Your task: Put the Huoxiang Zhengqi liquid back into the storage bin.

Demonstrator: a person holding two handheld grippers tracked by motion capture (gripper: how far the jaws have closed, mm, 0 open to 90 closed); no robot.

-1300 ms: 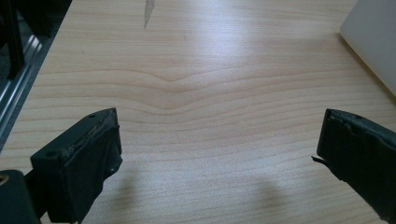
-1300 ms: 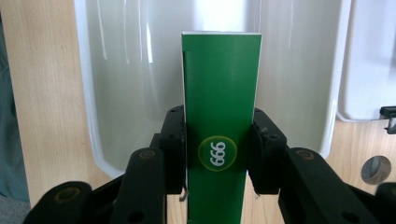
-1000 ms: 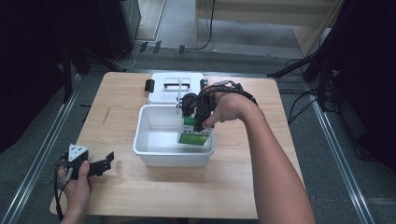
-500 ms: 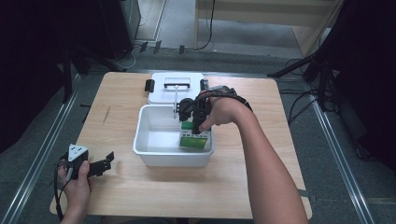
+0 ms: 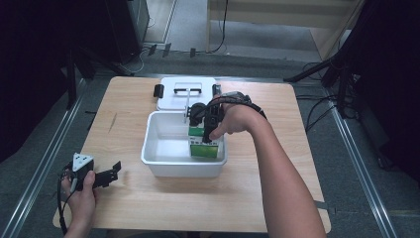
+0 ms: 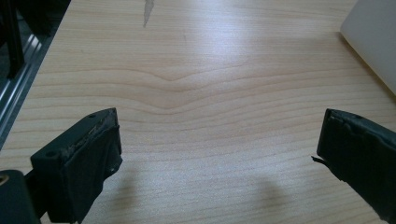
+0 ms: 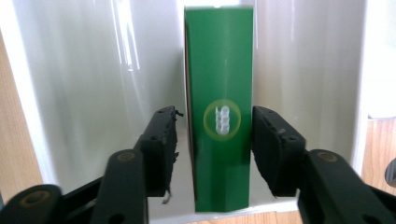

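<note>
Green carton [image 7: 219,126] stands between right gripper's [image 7: 215,140] just-opening jaws, small gaps either side.

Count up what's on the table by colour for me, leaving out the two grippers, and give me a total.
White: 2, the open tub and its lid lying behind it.
Green: 1, the carton standing inside the tub against its right wall, between the right gripper's jaws.
Total: 3.
</note>
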